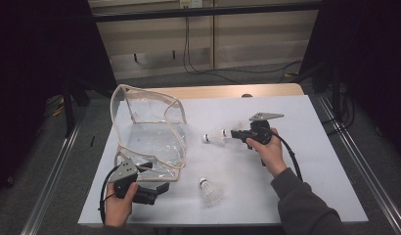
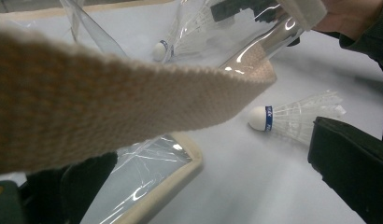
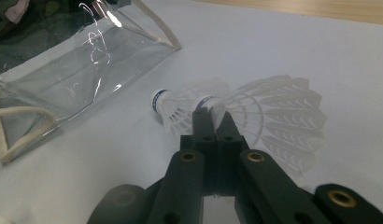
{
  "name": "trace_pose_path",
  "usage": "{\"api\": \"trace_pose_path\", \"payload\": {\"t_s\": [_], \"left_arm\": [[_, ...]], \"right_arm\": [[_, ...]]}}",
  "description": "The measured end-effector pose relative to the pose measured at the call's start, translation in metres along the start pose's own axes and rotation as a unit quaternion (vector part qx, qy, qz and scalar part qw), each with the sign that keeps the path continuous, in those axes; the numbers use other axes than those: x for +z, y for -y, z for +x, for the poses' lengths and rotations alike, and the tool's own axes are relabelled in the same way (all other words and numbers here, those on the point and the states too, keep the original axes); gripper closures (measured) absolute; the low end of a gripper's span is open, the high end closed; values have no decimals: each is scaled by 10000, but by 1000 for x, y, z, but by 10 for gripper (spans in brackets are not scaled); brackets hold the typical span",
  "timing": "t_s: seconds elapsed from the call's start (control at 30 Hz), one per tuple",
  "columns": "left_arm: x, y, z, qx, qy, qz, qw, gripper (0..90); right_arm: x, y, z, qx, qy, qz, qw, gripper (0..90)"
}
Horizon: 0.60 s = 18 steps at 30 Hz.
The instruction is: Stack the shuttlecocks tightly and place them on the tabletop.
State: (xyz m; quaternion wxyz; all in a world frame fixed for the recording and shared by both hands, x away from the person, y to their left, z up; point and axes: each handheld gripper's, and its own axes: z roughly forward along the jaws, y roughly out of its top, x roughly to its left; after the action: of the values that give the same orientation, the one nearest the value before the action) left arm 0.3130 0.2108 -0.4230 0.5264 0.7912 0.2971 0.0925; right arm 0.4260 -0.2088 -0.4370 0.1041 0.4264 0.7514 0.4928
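Note:
A clear plastic bag (image 1: 149,132) with beige trim stands open on the white board, left of centre. My left gripper (image 1: 154,177) is at the bag's near corner with its jaws wide apart. The beige trim (image 2: 110,102) crosses close in front of that gripper's camera, above the jaws (image 2: 213,144). My right gripper (image 1: 233,133) points left toward the bag and is shut on a white shuttlecock (image 3: 273,116) near its cork. A second shuttlecock (image 3: 168,109) lies just beyond the jaw tips (image 3: 212,114). A third shuttlecock (image 1: 210,191) (image 2: 292,119) lies near the front edge.
The white board (image 1: 296,186) covers a wooden table whose far edge (image 1: 228,91) shows behind it. Metal rails run along both sides. Cables lie on the floor at the back.

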Motion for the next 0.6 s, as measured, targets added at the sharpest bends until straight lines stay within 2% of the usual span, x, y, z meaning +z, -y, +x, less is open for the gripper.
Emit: {"api": "trace_pose_path", "payload": {"t_s": [0.6], "left_arm": [[0, 0, 0, 4, 3, -6, 10000, 12]], "right_arm": [[9, 1, 2, 1, -44, 45, 10000, 900]]}}
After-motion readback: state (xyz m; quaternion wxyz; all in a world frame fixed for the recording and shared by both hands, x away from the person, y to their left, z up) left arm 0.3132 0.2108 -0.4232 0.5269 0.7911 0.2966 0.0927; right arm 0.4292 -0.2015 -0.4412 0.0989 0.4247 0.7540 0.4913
